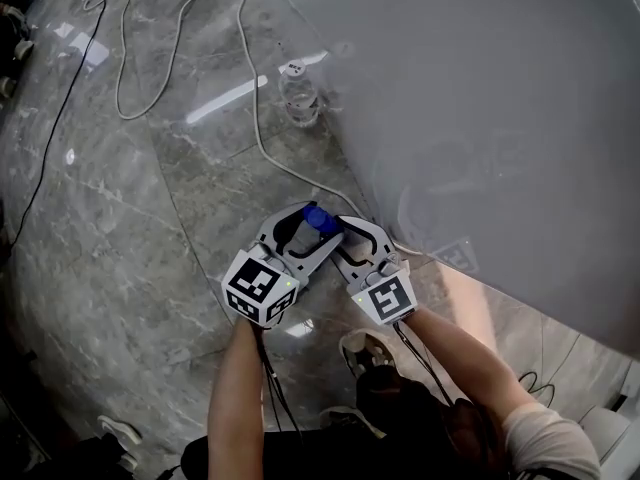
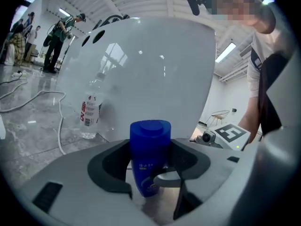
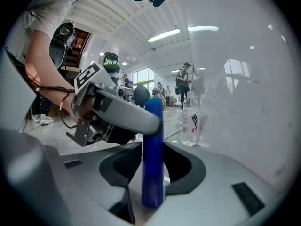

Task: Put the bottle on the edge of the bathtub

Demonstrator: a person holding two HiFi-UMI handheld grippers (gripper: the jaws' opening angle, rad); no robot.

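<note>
Left gripper is closed wide across the broad faces of the blue bottle; right gripper is clamped narrow on its thin sides. It is held low over the floor, with the bathtub at 2 o'clock and its edge not yet reached. A drop is risked if one grip is released early.

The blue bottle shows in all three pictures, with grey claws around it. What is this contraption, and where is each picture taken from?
There is no robot here. A person holds a hand tool with two fingers in each hand. The head view comes from a camera on the person's head, looking down. The other two come from cameras riding on the left gripper and the right gripper. Both appear closed on the same blue bottle, the left across its wide face and the right across its narrow side. Beside them curves the white bathtub. On the grey stone floor are a clear water bottle and a white cable.
</note>
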